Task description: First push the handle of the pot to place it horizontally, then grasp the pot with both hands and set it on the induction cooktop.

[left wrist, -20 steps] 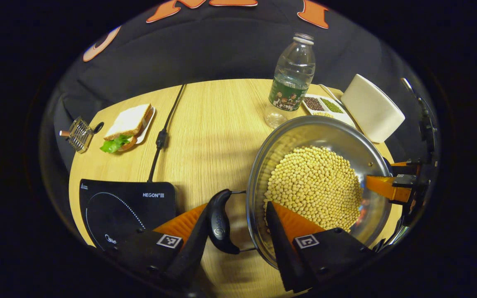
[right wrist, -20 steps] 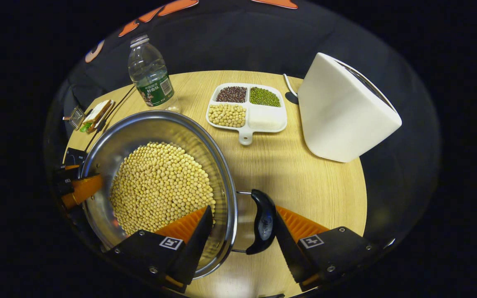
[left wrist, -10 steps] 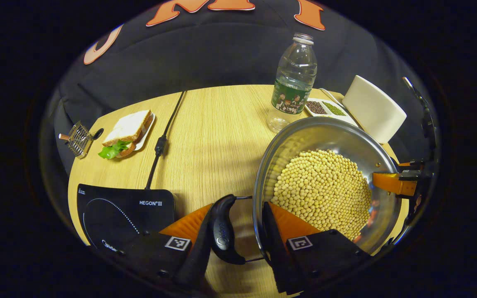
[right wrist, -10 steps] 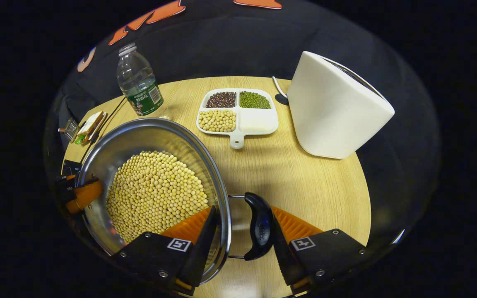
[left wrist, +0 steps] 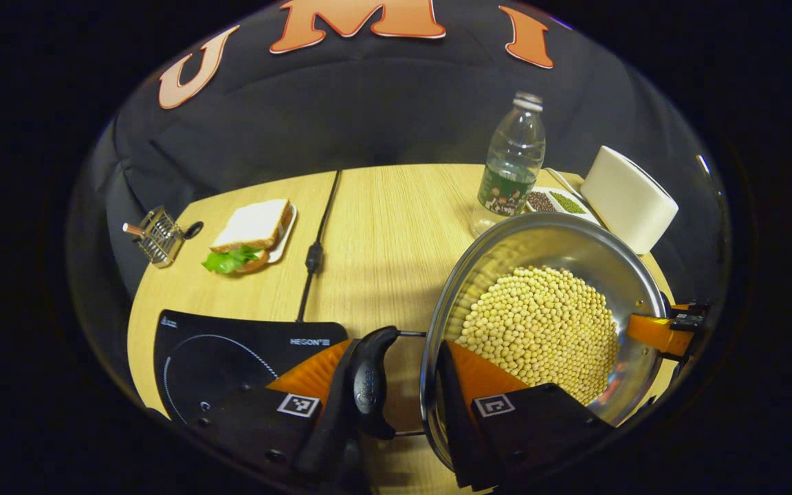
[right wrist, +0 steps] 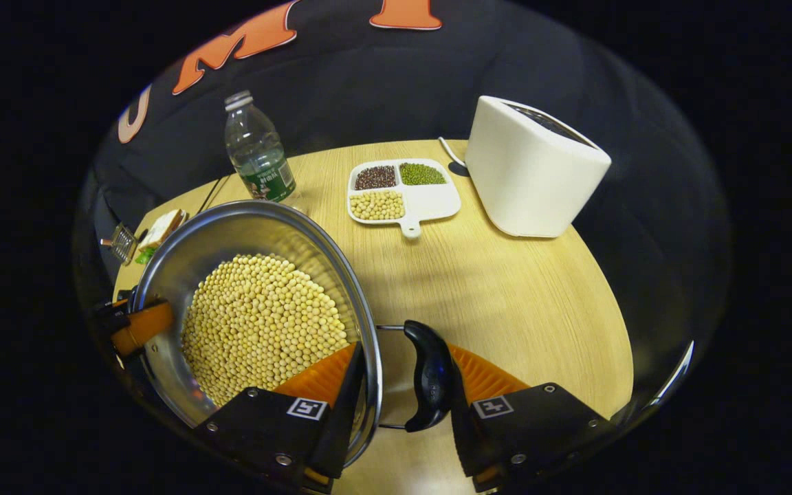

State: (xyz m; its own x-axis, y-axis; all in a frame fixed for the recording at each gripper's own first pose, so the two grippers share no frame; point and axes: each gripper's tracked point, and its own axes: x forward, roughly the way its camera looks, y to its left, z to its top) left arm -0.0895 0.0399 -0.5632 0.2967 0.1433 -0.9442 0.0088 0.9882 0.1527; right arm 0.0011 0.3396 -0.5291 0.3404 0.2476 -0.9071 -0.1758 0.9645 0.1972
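Your left tongs (left wrist: 399, 385) & right tongs (right wrist: 403, 385) are each closed on a handle + rim of the pot (left wrist: 547, 316) of soybeans (left wrist: 540, 330), right of the induction cooktop (left wrist: 231, 357). Looks lifted off the worktop (left wrist: 382, 234). Tip it & beans spill; loose grip = pot drops
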